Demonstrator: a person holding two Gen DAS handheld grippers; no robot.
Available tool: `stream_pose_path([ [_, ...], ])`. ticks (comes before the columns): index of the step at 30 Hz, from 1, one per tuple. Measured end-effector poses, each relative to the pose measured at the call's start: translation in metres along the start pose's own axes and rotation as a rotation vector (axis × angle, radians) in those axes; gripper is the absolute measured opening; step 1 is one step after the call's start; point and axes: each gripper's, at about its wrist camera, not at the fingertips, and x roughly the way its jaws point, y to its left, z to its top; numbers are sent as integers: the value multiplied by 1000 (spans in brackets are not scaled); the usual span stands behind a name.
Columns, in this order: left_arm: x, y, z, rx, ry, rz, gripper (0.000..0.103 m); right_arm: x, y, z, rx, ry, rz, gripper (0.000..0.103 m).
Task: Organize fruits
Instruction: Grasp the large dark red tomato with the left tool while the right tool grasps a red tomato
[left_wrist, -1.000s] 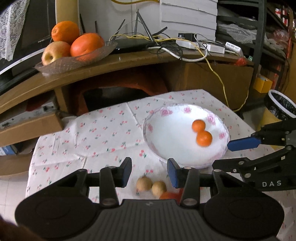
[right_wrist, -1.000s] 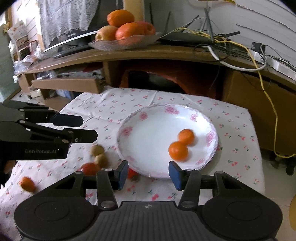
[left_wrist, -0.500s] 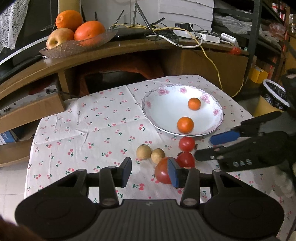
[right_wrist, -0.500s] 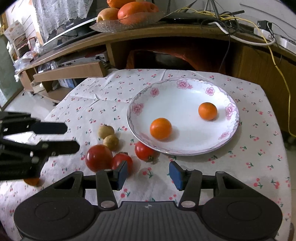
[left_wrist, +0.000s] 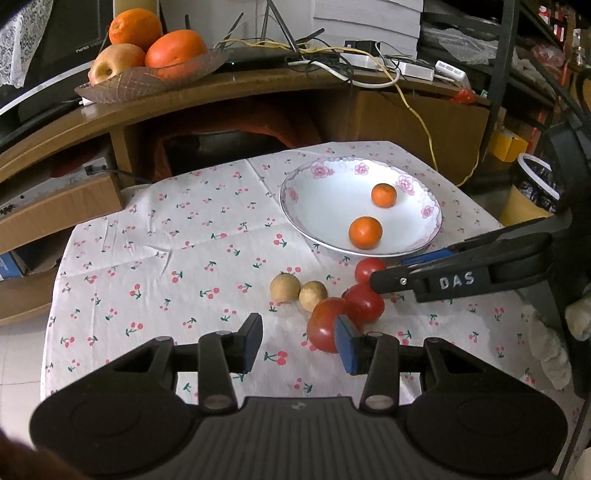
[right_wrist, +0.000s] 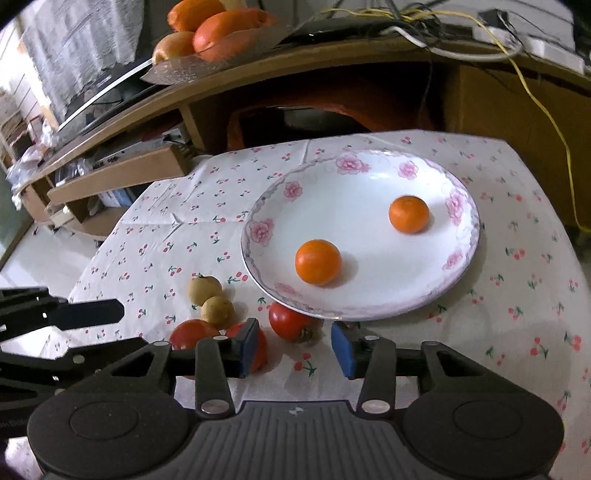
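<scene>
Table (left_wrist: 155, 236) draped in white cloth, creased, printed with small red cherries. On it, a round, shallow, glossy white plate (right_wrist: 258, 236) with pink flowers at the rim. Inside the plate, two small smooth orange fruits, well apart: one near the front (right_wrist: 317, 262), one toward the far right (right_wrist: 409, 214). On the cloth just beside the plate's front-left rim, three shiny red tomatoes: largest (left_wrist: 325, 325), middle (left_wrist: 364, 301), smallest (left_wrist: 369, 269), the last partly under the rim. Left of those, two dull tan round fruits (left_wrist: 284, 288) (left_wrist: 313, 295), touching.

Left gripper (left_wrist: 299, 341): black, blue pads, jaws narrowly apart, empty, above cloth beside the largest tomato.
Right gripper (right_wrist: 293, 345): jaws just been closing, still parted, nothing pressed; smallest tomato beyond the gap.
</scene>
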Motion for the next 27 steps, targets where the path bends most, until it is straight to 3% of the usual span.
stream_pose_path([
  [8,8,-16,-4,53,-7,-90,49,-3,-12,-7,115,21,4,36],
  [14,29,-34,-7,163,-24,-24,49,0,-6,-6,82,16,11,39],
  [19,38,-27,-5,151,-19,7,46,8,-6,2,78,16,32,40],
  [27,32,-23,-12,140,-14,-7,46,17,6,5,26,4,12,41],
])
